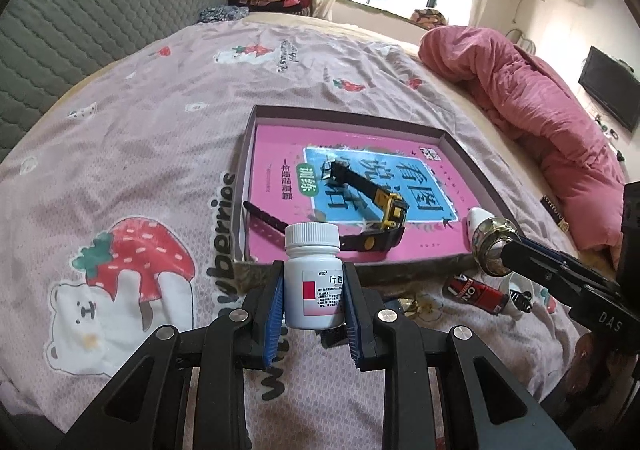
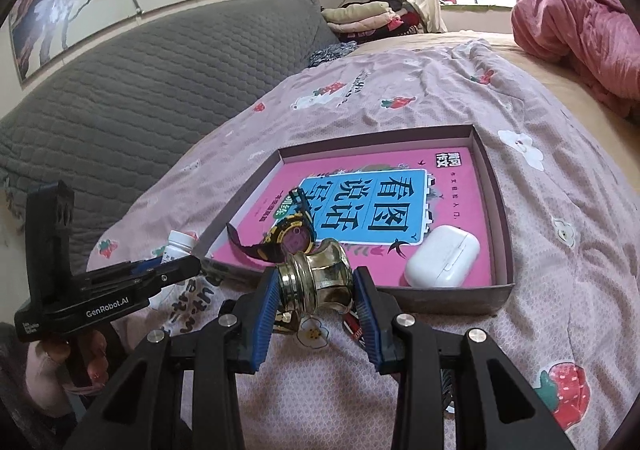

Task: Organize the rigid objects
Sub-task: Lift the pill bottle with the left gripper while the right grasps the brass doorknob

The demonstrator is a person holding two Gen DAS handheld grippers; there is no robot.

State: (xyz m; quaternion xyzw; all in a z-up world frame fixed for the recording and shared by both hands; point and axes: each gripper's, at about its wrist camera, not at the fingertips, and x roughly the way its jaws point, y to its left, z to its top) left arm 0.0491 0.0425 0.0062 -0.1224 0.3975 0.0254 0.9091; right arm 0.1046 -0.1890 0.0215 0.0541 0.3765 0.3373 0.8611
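Observation:
My left gripper (image 1: 313, 282) is shut on a white pill bottle (image 1: 313, 274), upright, just in front of the near wall of the shallow box (image 1: 460, 148). My right gripper (image 2: 316, 288) is shut on a brass ornament (image 2: 320, 282), also near the box's front wall; the ornament also shows in the left wrist view (image 1: 494, 246). In the box lie a pink book (image 2: 452, 178), a black-and-yellow watch (image 1: 372, 198) and a white earbud case (image 2: 442, 260).
A red-and-black battery (image 1: 476, 290) and a small gold item (image 1: 416, 306) lie on the strawberry-print sheet (image 1: 140, 170) near the box front. A rolled pink quilt (image 1: 532, 102) lies at the right. A grey padded headboard (image 2: 140, 90) is behind.

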